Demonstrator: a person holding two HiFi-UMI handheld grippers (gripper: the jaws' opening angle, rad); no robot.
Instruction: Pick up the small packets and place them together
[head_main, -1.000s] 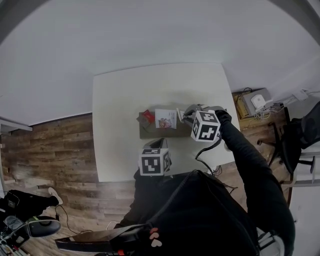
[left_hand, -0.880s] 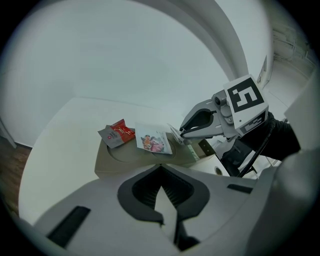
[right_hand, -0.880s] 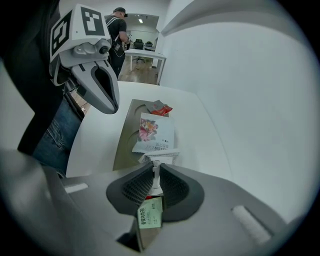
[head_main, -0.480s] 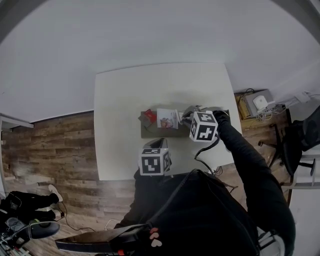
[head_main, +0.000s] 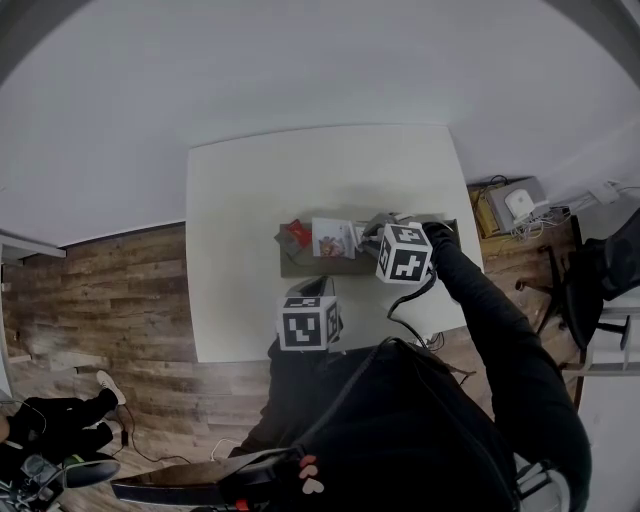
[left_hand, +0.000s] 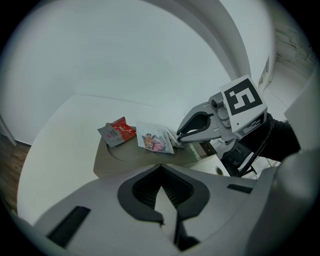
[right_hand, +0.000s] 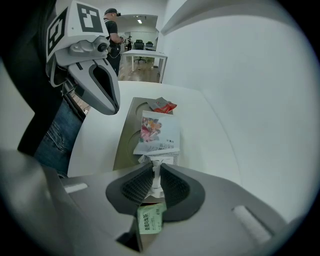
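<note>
On the white table (head_main: 250, 200) over wood-plank floor (head_main: 120, 290), an olive tray (head_main: 300, 268) bears a red packet (head_main: 294, 233) and a flowered packet (head_main: 333, 238). At the tray's right end the right gripper (right_hand: 156, 166) pinches a small white packet (right_hand: 161, 161). The left gripper (left_hand: 160, 170) hangs closed and empty, just short of the tray.

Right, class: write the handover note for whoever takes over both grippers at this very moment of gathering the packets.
Left gripper: shut, empty, short of the tray.
Right gripper: shut on a small white packet at the flowered packet's edge.
On the tray: red packet and flowered packet side by side; green packet beneath the right gripper.
Done: red and flowered are together.
Left: release the white packet by them, then probably bring the green one over.
</note>
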